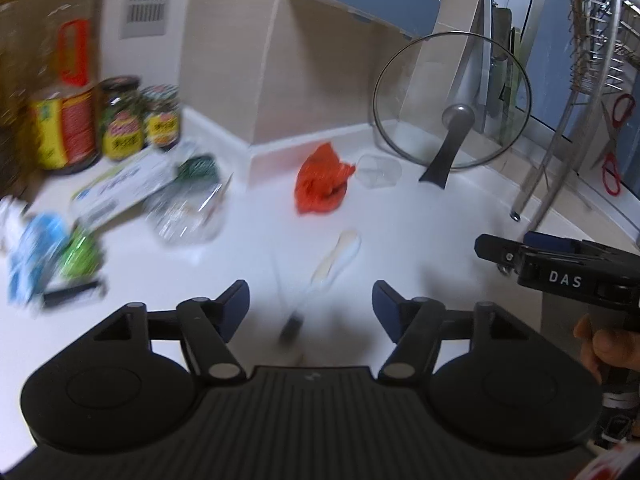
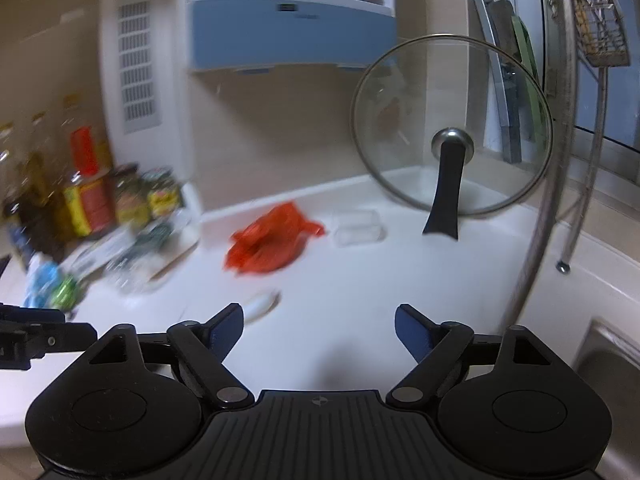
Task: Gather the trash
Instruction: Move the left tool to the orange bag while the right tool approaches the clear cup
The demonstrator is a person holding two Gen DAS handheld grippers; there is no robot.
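My left tool and right tool both gape wide, empty, above the white surface; crumpled orange bag lies near the glass lid

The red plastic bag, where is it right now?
In both wrist views the red plastic bag lies on the white counter, just left of a clear container.

Counter: jars in the back left corner; box and bottle before them; crumpled bag mid-counter near the back edge; clear tub just right of it; pot lid leaning at the back right; spoon before the bag.
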